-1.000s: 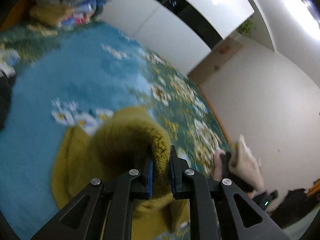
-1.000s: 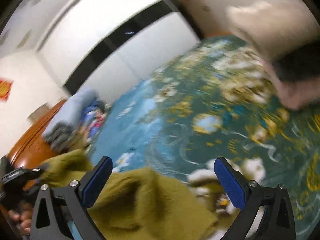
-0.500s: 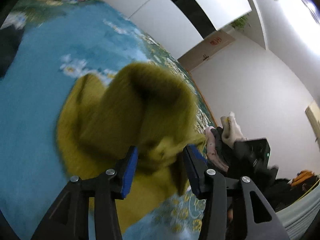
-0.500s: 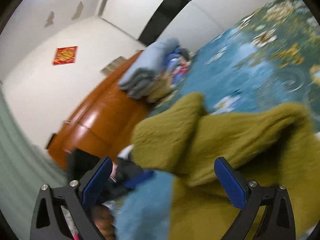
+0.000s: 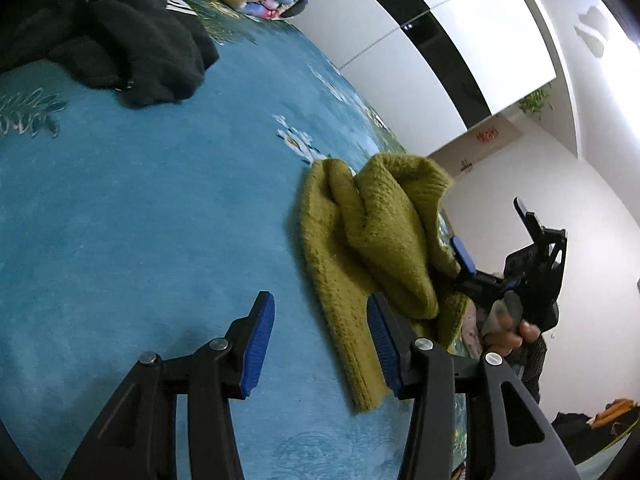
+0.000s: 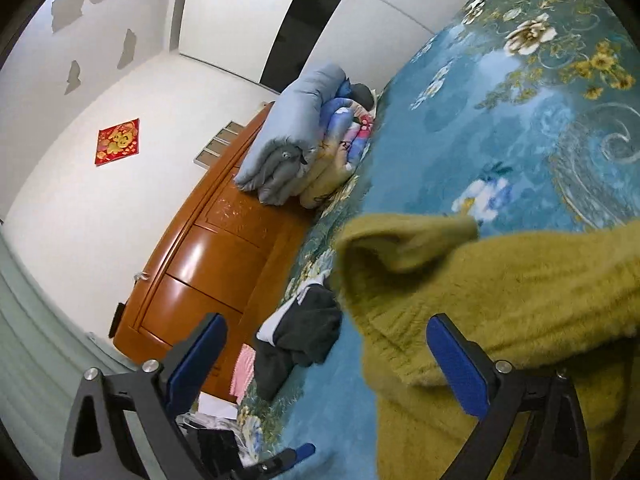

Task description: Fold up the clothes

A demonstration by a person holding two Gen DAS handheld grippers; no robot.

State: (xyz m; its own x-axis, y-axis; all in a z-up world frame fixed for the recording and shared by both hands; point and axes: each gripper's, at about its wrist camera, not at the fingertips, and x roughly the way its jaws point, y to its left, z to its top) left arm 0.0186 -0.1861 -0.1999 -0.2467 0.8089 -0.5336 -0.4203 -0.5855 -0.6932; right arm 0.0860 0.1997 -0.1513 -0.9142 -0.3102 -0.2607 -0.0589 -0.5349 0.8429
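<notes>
An olive-green knitted sweater [image 5: 372, 240] lies bunched on the blue flowered bedspread [image 5: 140, 200]. My left gripper [image 5: 320, 344] is open and empty; its right finger lies against the sweater's near edge. My right gripper [image 6: 328, 364] is open and empty, with the sweater [image 6: 500, 304] under and beyond its right finger. The right gripper also shows in the left wrist view [image 5: 464, 256], just past the sweater, held by a hand.
A black garment with white stripes [image 5: 132, 48] lies at the far left of the bed, also in the right wrist view [image 6: 304, 332]. Folded quilts [image 6: 304, 148] are stacked against the wooden headboard [image 6: 208, 264]. White wardrobe doors stand behind the bed.
My left gripper opened and let go of the sweater, which dropped in a heap on the bed. The left gripper drew back. My right gripper stayed open and swung toward the headboard.
</notes>
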